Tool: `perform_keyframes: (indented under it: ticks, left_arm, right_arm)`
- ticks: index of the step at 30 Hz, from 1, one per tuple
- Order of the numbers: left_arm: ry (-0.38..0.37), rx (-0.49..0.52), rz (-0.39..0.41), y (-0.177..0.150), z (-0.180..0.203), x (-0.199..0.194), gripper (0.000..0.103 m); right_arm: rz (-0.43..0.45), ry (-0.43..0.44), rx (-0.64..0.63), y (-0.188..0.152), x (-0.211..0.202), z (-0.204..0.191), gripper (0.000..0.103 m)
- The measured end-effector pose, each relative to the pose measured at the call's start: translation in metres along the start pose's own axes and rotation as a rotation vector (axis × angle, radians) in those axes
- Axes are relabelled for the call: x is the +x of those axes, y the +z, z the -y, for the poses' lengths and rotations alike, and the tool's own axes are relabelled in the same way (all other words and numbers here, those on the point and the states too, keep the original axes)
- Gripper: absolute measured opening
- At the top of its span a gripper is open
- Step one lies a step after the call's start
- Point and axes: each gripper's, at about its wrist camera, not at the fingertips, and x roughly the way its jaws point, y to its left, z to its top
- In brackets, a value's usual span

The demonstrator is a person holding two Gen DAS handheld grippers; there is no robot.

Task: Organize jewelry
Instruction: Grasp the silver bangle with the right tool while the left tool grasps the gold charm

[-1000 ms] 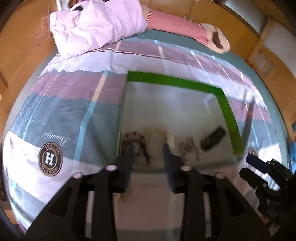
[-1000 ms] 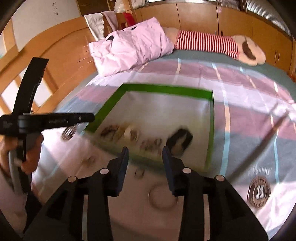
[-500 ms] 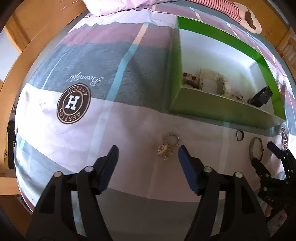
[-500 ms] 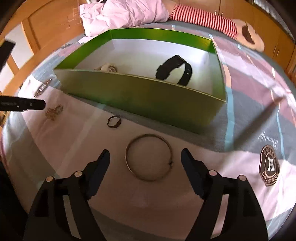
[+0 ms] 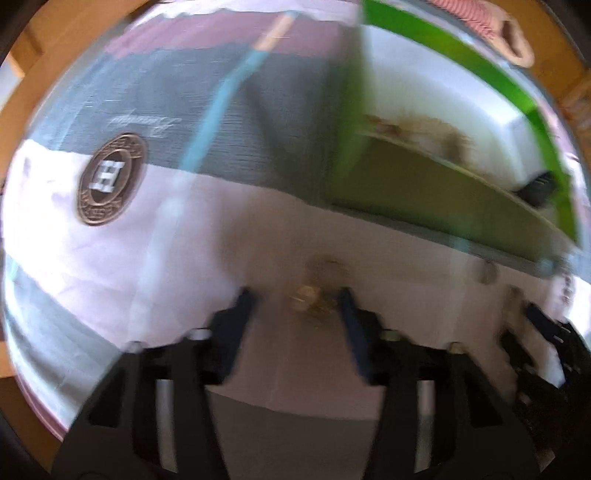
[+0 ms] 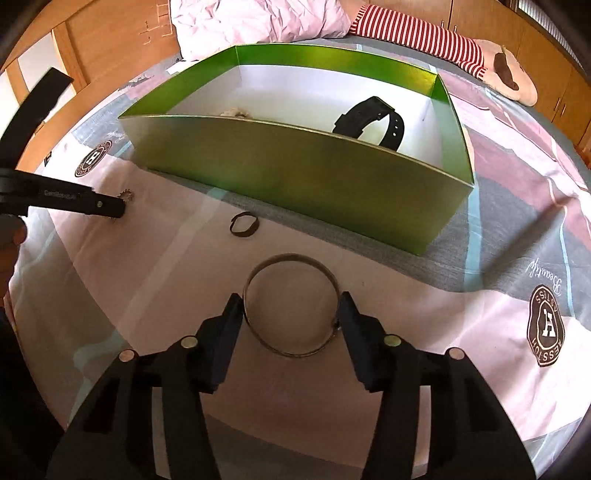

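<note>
Both tools gape, the right tool [image 6: 291, 308] straddling a flat-lying bangle [image 6: 291, 304] before the green box [image 6: 295, 173], the left tool [image 5: 297, 301] around a blurred chain [image 5: 314, 297].

The box [image 6: 303, 173] is bright green on its walls and white inside. In it lies a black watch [image 6: 369, 118]. The bedsheet [image 6: 517, 206] is checked in pale pink, grey-blue, mauve and thin turquoise lines, with brown round crests [image 6: 546, 325] bearing a white H. The bangle [image 6: 291, 306] is dull bronze, the small ring [image 6: 243, 225] dark. The pillow [image 6: 258, 18] is pale pink; the plush toy [image 6: 417, 33] is striped red and white.
</note>
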Motion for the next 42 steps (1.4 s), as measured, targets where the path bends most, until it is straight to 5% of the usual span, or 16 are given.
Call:
perform_keyframes:
  ticks: [2,4,12,21,28,29,32,35,40,42]
  left_arm:
    - [-0.145,0.014,-0.036,-0.005,0.007,-0.006,0.04]
    - [-0.197,0.047,-0.021,-0.008,0.015,-0.014,0.05]
    - [-0.139,-0.068,0.008,0.0,-0.012,-0.013,0.056]
    - [-0.116,0.057,0.026,-0.005,0.023,-0.004,0.056]
    - [-0.054,0.112,0.03,-0.01,0.039,0.009,0.045]
    - [-0.052,0.123,0.033,-0.01,0.041,0.009,0.036]
    - [-0.061,0.155,0.038,-0.011,0.044,0.007,0.021]
    - [-0.072,0.191,0.049,-0.014,0.051,0.002,0.021]
    - [-0.115,0.212,0.056,-0.019,0.051,-0.009,0.022]
    - [-0.117,0.19,0.069,-0.016,0.046,-0.014,0.035]
  right_arm:
    - [-0.004,0.008,0.014,0.0,-0.001,0.003,0.054]
    - [-0.004,0.012,0.029,-0.001,-0.002,0.006,0.054]
    - [0.059,-0.01,0.064,0.002,-0.014,0.013,0.054]
    - [0.044,-0.074,0.011,0.0,-0.003,0.005,0.054]
    - [0.042,-0.104,-0.016,-0.001,0.003,0.002,0.054]
    - [0.039,-0.098,-0.019,0.0,0.003,0.002,0.054]
    - [0.033,-0.058,-0.021,0.0,0.0,0.002,0.026]
    - [0.02,-0.006,-0.031,0.002,-0.004,0.0,0.021]
    - [-0.026,0.081,-0.07,0.002,-0.012,-0.008,0.023]
    - [0.005,0.054,-0.053,0.003,-0.016,-0.005,0.045]
